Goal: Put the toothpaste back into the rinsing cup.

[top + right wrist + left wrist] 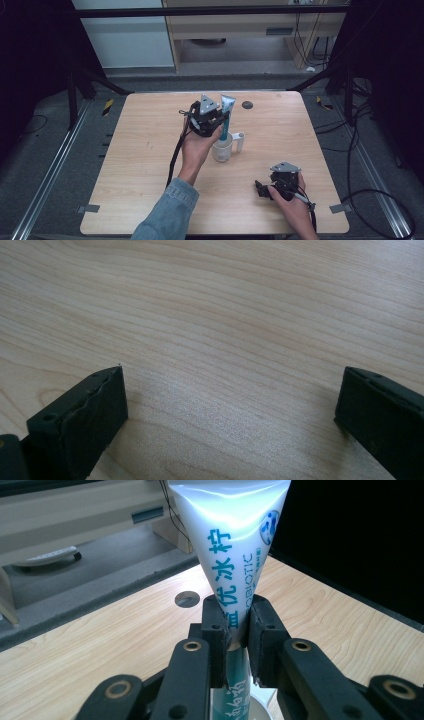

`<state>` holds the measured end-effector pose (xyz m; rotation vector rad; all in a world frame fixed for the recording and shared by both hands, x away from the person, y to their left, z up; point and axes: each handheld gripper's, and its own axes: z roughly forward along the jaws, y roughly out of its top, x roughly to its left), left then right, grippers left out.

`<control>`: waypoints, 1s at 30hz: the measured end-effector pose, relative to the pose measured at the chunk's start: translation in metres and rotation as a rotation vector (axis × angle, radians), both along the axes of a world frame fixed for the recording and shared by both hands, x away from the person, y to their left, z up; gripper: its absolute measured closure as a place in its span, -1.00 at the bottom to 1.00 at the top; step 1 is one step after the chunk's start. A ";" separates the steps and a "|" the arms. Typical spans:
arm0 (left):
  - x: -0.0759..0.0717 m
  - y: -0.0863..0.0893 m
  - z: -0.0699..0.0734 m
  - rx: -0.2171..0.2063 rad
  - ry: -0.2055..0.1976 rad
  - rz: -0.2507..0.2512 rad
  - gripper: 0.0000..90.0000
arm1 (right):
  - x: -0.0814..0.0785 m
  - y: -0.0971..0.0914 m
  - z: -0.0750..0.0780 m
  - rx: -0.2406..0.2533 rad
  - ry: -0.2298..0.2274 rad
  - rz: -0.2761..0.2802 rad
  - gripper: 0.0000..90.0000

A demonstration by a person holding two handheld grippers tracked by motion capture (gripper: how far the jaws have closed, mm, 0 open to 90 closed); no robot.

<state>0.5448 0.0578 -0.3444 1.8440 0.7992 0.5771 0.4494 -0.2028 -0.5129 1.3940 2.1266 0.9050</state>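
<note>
One tube [235, 555] — cap end hidden in cup [222, 150]

Left claw [218, 121] raised over the middle of the bench, jaws pinched close together, left forearm in a denim sleeve reaching in from the near edge, right claw [230, 405] low near the near right corner, jaws spread wide apart

On the white tube [231, 535], at the upper middle of the left gripper view, teal Chinese characters "益优冰柠" were printed along its length, with the partly hidden Latin letters "OBIOTIC" beside them. Further characters at the lower edge, below the grip, could not be read in full.
</note>
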 end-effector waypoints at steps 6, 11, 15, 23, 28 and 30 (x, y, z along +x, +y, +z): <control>0.000 -0.001 -0.005 0.013 0.002 0.000 0.76 | 0.000 0.000 0.000 -0.001 -0.002 0.002 -0.99; 0.001 0.000 -0.013 0.023 0.015 0.003 0.76 | 0.000 0.000 0.000 -0.001 -0.003 0.002 -0.99; 0.001 0.001 -0.018 0.032 0.019 0.000 0.76 | 0.000 0.000 0.000 -0.001 -0.003 0.002 -0.99; 0.001 0.001 -0.027 0.026 0.030 0.006 0.76 | 0.000 0.000 0.000 0.002 -0.001 0.001 -0.99; 0.001 0.000 -0.032 0.019 0.030 0.012 0.76 | 0.000 0.000 0.000 0.002 -0.001 0.000 -0.99; 0.002 -0.001 -0.034 0.021 0.037 0.008 0.76 | 0.000 0.000 0.000 0.003 -0.001 0.001 -0.99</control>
